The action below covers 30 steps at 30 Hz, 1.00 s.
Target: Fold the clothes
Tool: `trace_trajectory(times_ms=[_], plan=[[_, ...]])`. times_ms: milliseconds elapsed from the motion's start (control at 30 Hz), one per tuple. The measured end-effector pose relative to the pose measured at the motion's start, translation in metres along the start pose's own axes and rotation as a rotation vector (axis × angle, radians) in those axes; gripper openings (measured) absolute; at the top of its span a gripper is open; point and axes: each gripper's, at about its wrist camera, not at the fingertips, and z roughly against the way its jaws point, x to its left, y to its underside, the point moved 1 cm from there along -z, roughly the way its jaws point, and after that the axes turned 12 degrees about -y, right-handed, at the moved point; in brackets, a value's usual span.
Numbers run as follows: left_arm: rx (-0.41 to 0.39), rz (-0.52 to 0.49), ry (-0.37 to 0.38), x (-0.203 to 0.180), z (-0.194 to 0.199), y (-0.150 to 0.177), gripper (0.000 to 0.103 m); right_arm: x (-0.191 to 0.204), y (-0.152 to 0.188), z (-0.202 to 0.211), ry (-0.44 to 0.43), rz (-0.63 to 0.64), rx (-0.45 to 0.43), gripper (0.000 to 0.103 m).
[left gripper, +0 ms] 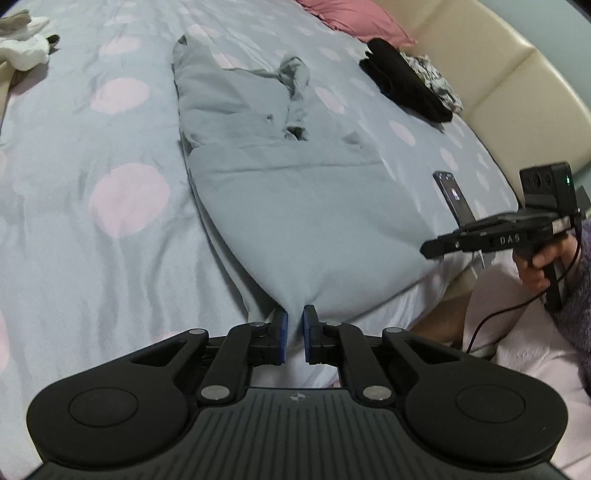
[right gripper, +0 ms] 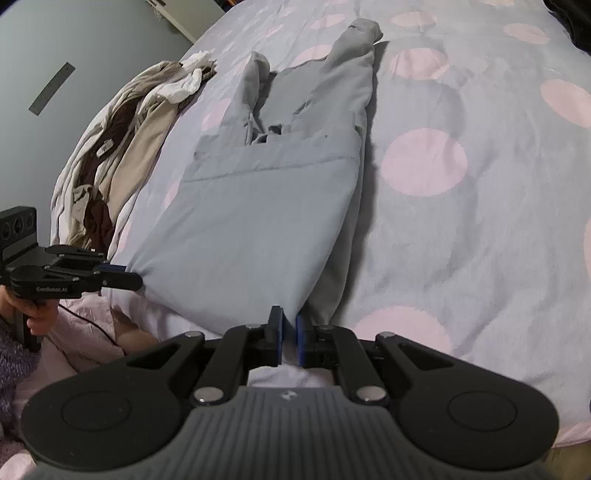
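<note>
A pale grey garment [left gripper: 295, 221] lies lengthwise on the bed, its far part bunched and its near part smooth. My left gripper [left gripper: 294, 326] is shut on the garment's near corner, the cloth pinched between its blue pads. In the right wrist view the same garment [right gripper: 251, 229] runs away from me, and my right gripper [right gripper: 290, 326] is shut on its other near corner. Each view shows the opposite tool from the side: the right gripper [left gripper: 428, 252] at the cloth's right edge, the left gripper [right gripper: 136, 280] at its left edge. A hand holds each.
The bed cover [left gripper: 110, 184] is pale blue with pink dots. Folded black clothing [left gripper: 406, 88] and a pink pillow [left gripper: 354, 18] lie at the far right by the cream bed frame [left gripper: 498, 74]. A phone [left gripper: 452, 192] rests near the right edge. A beige and white clothes pile [right gripper: 122, 140] lies left.
</note>
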Motion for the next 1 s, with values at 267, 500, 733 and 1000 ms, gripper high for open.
trace_trajectory(times_ms=[267,500,733,1000], plan=[[0.031,0.034,0.086,0.012,0.009,0.001,0.006,0.0,0.003,0.011,-0.056,-0.01,0.025,0.008],[0.133,-0.013,0.045,0.009,-0.014,0.008,0.006,-0.008,0.006,-0.012,0.002,-0.014,0.109,0.008],[0.158,-0.035,0.01,0.007,-0.024,0.01,0.008,0.0,0.009,-0.006,0.057,0.038,0.1,0.017],[0.066,0.005,-0.031,0.016,0.005,0.004,0.025,0.008,-0.002,0.021,0.144,0.089,-0.072,0.032]])
